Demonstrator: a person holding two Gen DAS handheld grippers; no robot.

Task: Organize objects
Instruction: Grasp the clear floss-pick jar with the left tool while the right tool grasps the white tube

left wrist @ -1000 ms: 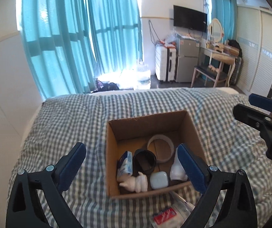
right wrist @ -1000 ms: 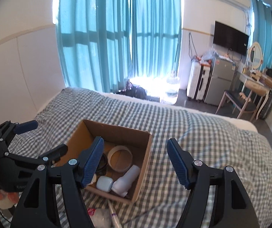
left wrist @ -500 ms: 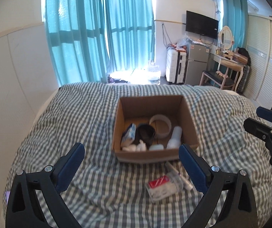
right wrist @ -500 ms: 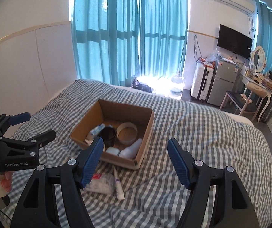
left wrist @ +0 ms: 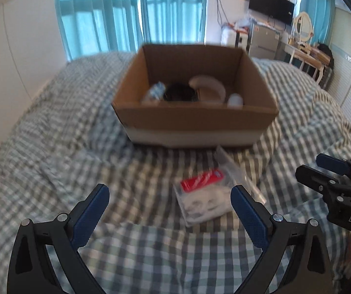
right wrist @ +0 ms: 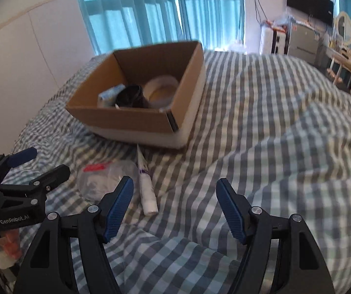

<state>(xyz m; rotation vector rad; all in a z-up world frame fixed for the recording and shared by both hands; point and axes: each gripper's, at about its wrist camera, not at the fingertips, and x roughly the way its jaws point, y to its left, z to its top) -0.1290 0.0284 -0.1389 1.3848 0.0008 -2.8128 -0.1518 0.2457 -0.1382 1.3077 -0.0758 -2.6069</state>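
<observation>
On my far left in the right wrist view I see the left gripper (right wrist: 29, 163), black with blue pads, its housing printed "GenRobot.AI" in white. Its fingers stand well apart with nothing between them. In the left wrist view the same gripper (left wrist: 169, 204) is spread wide over the checked bedcover (left wrist: 52, 147), holding nothing.

Next to the right lies a clear plastic bag (right wrist: 106, 178) with a red label (left wrist: 201, 180). The label carries white print, but it is too blurred for me to read. The bag rests flat on the bedcover, just short of the left gripper's right pad in the left wrist view.

Just beside the bag, on its right, lies a white tube (right wrist: 146, 186) with a dark band of print around its middle, not legible. Its crimped end points toward the cardboard box (right wrist: 126, 122), and its cap end lies nearer to me.

The cardboard box sits on the bedcover beyond both items, open at the top, with a pale strip along its lower wall. Inside I make out a light blue packet (right wrist: 110, 94), a black round object (right wrist: 132, 96) and a pale tape ring (right wrist: 160, 89); a white rounded item (left wrist: 235, 99) shows by the right wall in the left wrist view.

Furthest right, the right gripper (right wrist: 175, 204) is wide open and empty above bare bedcover. In the left wrist view its housing (left wrist: 332, 178) shows the letters "DAS".
</observation>
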